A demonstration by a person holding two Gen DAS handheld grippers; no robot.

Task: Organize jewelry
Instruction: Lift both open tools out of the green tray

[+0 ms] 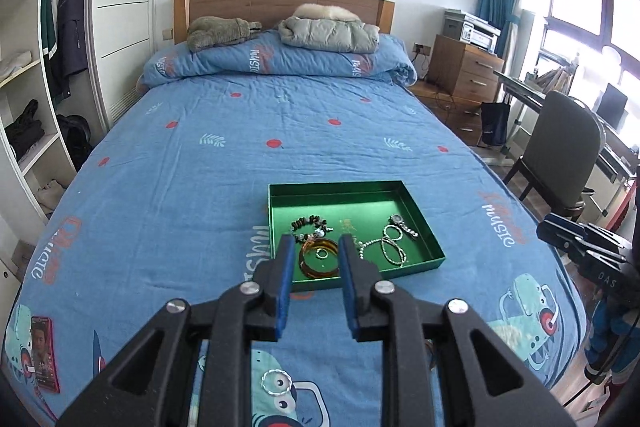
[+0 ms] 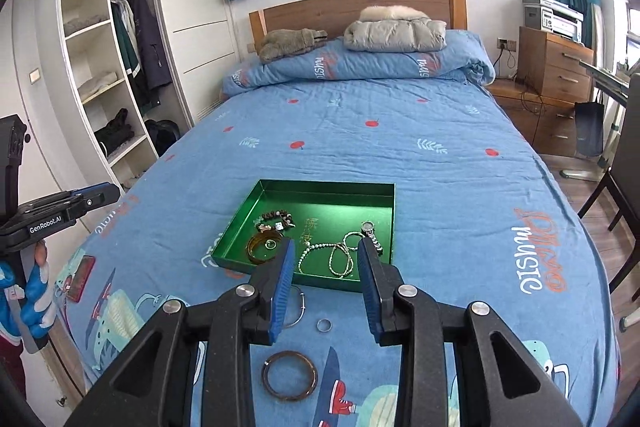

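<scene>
A green tray [image 1: 400, 187] [image 2: 328, 185] lies on the blue bedspread. It holds a beaded bracelet [image 1: 310, 223], an amber bangle [image 2: 256, 253], a silver chain [image 2: 340, 259] and a watch [image 1: 402, 223]. On the cover in front of the tray are a dark brown bangle [image 2: 290, 375], a small ring [image 2: 324, 325] and a twisted silver ring [image 1: 276, 383]. My left gripper [image 1: 317, 247] hangs above the bed short of the tray, open, with nothing between its pads. The right gripper [image 2: 327, 247] is beside it, likewise open with nothing in it.
A phone in a red case [image 1: 44, 355] lies near the bed's left front corner. A folded duvet [image 1: 280, 61] with clothes on it sits at the headboard. A wardrobe [image 2: 104, 67] stands left, a chair [image 1: 560, 147] and nightstand [image 2: 556, 63] right.
</scene>
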